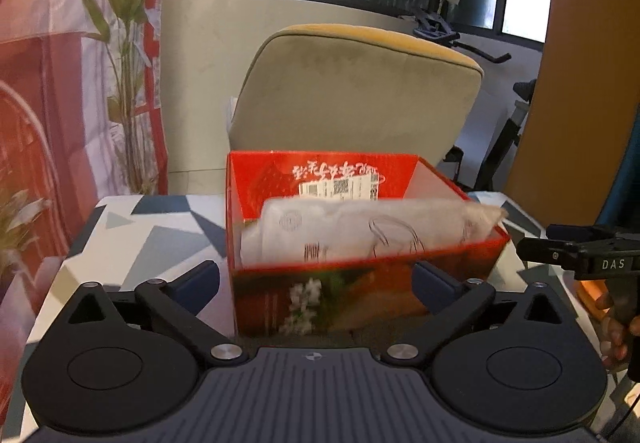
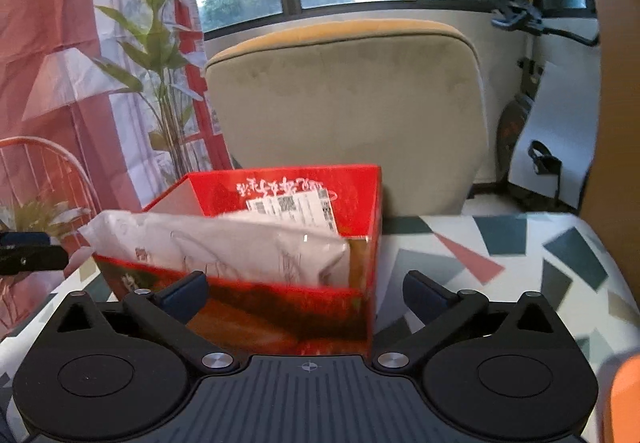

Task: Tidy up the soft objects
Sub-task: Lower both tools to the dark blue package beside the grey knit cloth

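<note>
— Left wrist view first: how does the left hand-held gripper (image 1: 316,277) stand?

— Its jaws are spread wide apart and grip nothing. The red box (image 1: 360,295) sits in the gap between the two fingers, but the blue pads (image 1: 200,283) are clear of its walls.

— And the soft thing?

— A white plastic-wrapped soft pack (image 1: 360,231) lies inside the red box, slumped lengthwise, one end poking over the box's right wall. Motion blur hides its printing.

— Where is the box?

— On the patterned tabletop (image 1: 160,243), towards the far edge, just in front of a beige cushioned chair back (image 1: 352,95).

— The right hand-held gripper (image 2: 306,291)?

— Also wide apart and empty. In its own view the box's near right corner falls between the fingers, with neither finger touching it. From the left wrist view its black body shows at the right edge, held by a person's hand (image 1: 612,327).

— Anything else?

— A green plant (image 1: 124,55) stands beyond the tabletop's far left corner.
</note>
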Demonstrator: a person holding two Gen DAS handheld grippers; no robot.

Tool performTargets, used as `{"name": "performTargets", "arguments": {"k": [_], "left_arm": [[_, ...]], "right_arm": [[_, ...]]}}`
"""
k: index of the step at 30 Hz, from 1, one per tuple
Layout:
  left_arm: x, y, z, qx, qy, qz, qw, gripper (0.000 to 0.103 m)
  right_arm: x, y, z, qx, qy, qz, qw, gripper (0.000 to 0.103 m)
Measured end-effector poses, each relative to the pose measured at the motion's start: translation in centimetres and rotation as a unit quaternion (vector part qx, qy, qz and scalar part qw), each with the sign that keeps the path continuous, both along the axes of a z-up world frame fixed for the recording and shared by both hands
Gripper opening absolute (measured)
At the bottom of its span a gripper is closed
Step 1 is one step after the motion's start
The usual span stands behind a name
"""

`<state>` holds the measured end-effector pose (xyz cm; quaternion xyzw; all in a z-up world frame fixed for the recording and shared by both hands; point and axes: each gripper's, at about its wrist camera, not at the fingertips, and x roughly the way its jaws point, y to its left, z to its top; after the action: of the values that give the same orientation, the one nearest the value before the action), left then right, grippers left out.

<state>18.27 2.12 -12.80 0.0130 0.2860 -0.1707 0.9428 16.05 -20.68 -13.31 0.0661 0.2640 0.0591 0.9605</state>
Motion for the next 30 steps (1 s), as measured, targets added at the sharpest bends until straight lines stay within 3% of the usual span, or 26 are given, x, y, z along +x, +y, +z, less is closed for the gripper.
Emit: {"name": "performTargets", "arguments": {"k": [13,19,30], "left_arm": [[-6.8,0.3,-3.6,-0.036,0.035,0.011,0.9987,0.103],[-9.9,0.2,-5.7,-0.046,0.042,0.020,0.9978,0.103],[-10.0,1.2,-6.5,-0.047,0.051,0.040,0.9968,0.102]], "right_arm": [[-8.6,3.0,-4.7,0.050,0.031,-0.019,0.998,0.103],[-12.2,4.9,-7.8,0.039,0.068,-0.004,0.997,0.103],[-12.8,5.7,-8.1,0.015,0.072,0.022,0.997,0.102]]}}
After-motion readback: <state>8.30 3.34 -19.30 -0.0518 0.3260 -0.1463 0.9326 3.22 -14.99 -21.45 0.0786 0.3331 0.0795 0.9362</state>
